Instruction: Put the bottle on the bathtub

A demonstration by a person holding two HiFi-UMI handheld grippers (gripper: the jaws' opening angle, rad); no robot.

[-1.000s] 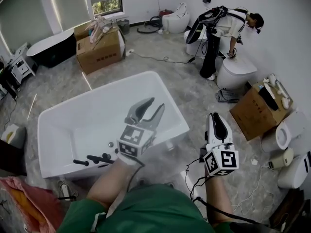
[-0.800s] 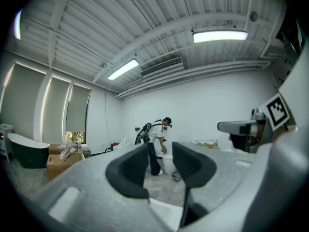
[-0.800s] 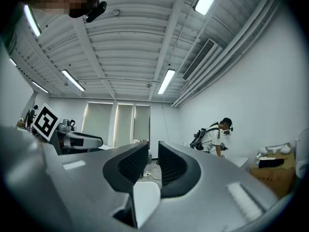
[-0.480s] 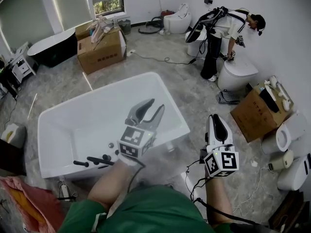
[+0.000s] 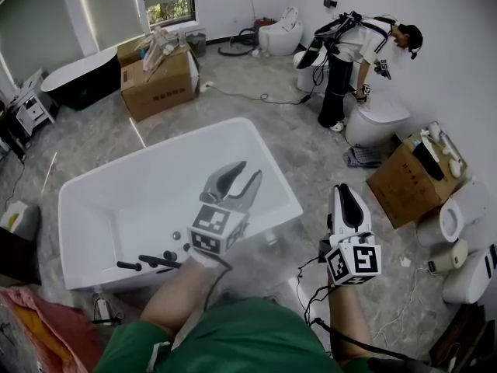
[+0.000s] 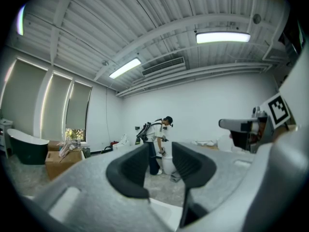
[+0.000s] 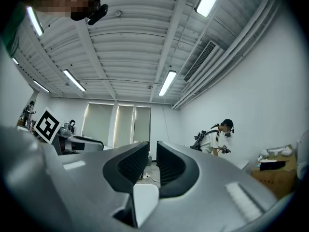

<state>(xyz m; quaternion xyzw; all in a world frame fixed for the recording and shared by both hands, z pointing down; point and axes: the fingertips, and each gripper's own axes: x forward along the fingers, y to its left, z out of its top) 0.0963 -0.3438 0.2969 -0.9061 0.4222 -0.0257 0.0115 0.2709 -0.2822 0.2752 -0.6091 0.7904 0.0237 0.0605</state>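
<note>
The white bathtub (image 5: 140, 200) stands below me on the grey floor, with black tap fittings (image 5: 147, 259) on its near rim. My left gripper (image 5: 250, 169) hangs over the tub's near right part, jaws open and empty. In the left gripper view the left gripper (image 6: 161, 153) shows only the room between its fingers. My right gripper (image 5: 347, 189) is held right of the tub, over the floor. Its jaws (image 7: 152, 149) stand nearly together with nothing between them. I see no bottle in either gripper, and cannot pick one out with certainty elsewhere.
A person (image 5: 349, 53) bends over a toilet (image 5: 377, 119) at the back right. Cardboard boxes sit at the back left (image 5: 159, 76) and at the right (image 5: 408, 181). More toilets (image 5: 466, 212) line the right wall. A black tub (image 5: 78, 76) stands far left, and cables (image 5: 256, 95) cross the floor.
Both grippers stay where they were. The person at the back has shifted a little, and my view has drifted slightly.
</note>
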